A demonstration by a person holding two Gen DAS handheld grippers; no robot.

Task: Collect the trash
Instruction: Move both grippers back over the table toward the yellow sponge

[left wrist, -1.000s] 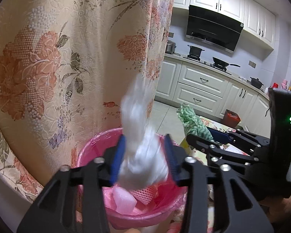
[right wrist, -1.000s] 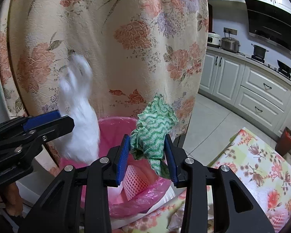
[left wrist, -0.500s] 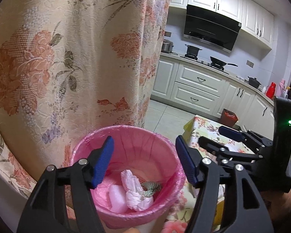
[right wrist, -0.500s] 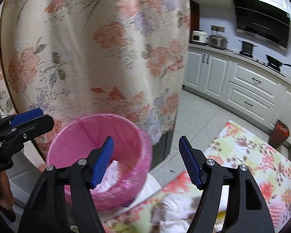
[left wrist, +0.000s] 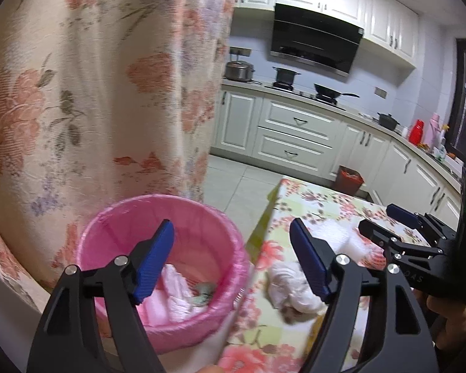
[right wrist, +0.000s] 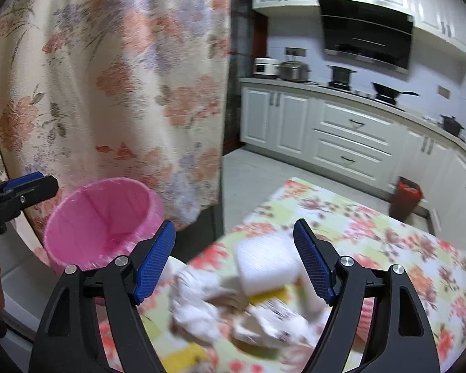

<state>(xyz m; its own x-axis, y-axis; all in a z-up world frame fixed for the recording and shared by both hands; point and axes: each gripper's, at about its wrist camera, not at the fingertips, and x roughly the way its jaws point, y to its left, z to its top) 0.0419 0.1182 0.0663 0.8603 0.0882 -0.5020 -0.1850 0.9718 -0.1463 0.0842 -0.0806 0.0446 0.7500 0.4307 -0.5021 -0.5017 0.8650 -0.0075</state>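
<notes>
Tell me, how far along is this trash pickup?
Partly done: crumpled white tissues and a green rag already lie in the pink-lined round bin. Nothing is in hand; the left claw and right claw are both empty, jaws opening. Left to do: a white foam block and crumpled white wrappers remain on the floral tablecloth.

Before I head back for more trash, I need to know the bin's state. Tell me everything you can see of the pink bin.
The pink bin is a round, open-topped bucket lined with a thin, glossy pink plastic bag folded over its rim. It stands upright beside the corner of the table, in front of the floral curtain. Inside lie crumpled white tissue, pale pink pieces and a bit of green cloth; it is far from full. Neither gripper touches it.
</notes>
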